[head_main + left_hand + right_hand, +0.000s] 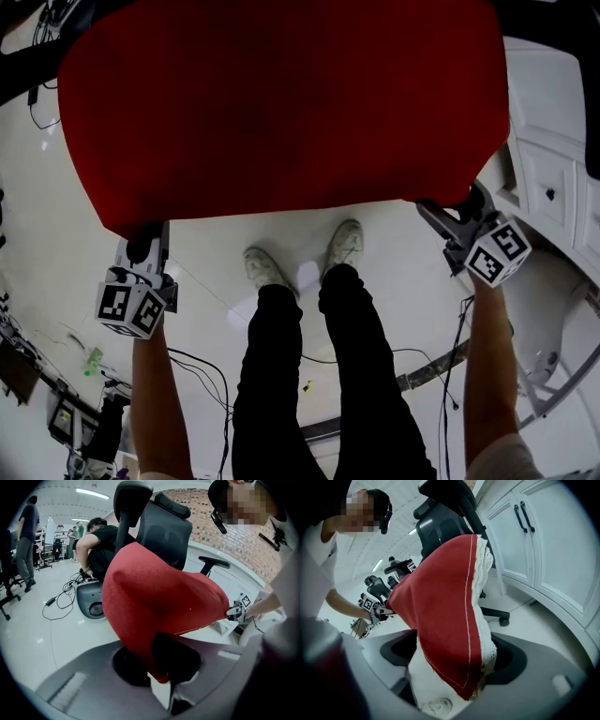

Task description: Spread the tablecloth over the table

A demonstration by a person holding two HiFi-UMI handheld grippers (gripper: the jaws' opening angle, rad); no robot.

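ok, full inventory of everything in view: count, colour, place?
tablecloth: 1, red, held spread above the floor
lace trim: 1, white, along the tablecloth's edge
office chair: 1, black, behind the tablecloth
cabinets: a row, white, person's right
cables: several, black, on the floor
bystanders: at least two, dark tops, background
shoes: 2, light, below the tablecloth
trousers: 1 pair, black, above the shoes
left gripper: 1, grey, jaws shut on a tablecloth corner
right gripper: 1, grey, jaws open, tablecloth corner between them
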